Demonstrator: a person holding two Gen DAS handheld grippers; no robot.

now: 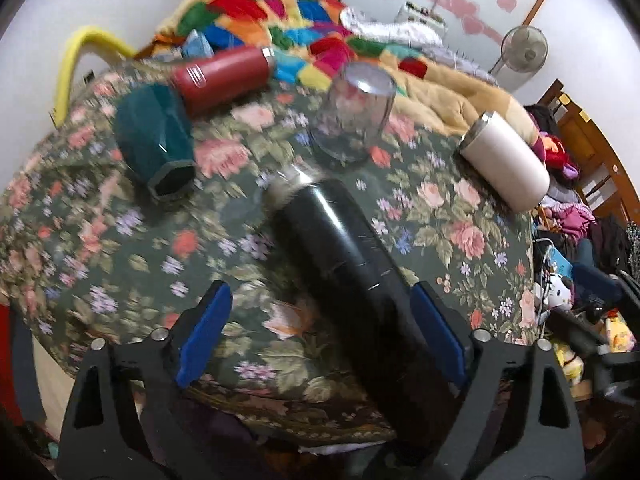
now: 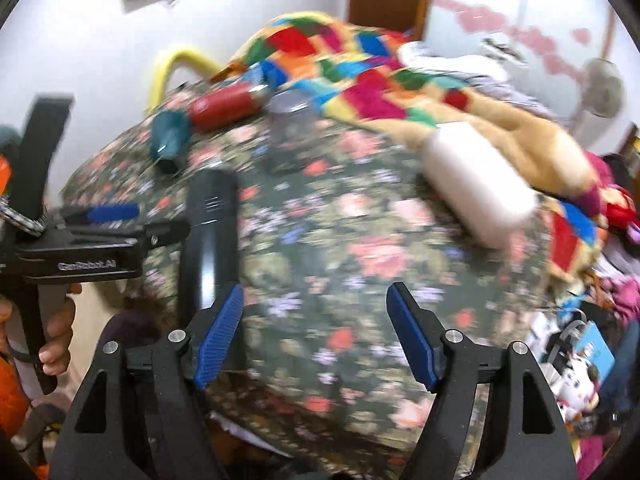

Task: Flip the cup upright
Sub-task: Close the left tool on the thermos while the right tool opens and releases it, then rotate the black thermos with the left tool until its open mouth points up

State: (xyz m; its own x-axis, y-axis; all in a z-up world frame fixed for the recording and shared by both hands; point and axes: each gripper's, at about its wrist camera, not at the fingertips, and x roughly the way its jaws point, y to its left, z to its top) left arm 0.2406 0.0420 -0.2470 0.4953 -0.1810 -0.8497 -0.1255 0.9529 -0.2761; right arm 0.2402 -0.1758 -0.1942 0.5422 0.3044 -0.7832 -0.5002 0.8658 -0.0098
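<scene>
A tall black cup (image 1: 352, 264) lies on its side on the floral bedspread (image 1: 120, 240), its body running between the open fingers of my left gripper (image 1: 320, 332); the right pad (image 1: 438, 336) is close against it, the left pad stands apart. In the right wrist view the black cup (image 2: 210, 240) lies at the left with the left gripper (image 2: 100, 236) beside it. My right gripper (image 2: 316, 336) is open and empty over the bedspread.
A teal cup (image 1: 158, 140), a red bottle (image 1: 222, 74) and a white tumbler (image 1: 506, 160) lie on their sides. A clear glass (image 1: 354, 114) stands upside down. A colourful blanket (image 1: 280, 20) is heaped behind. Clutter lies off the bed's right edge.
</scene>
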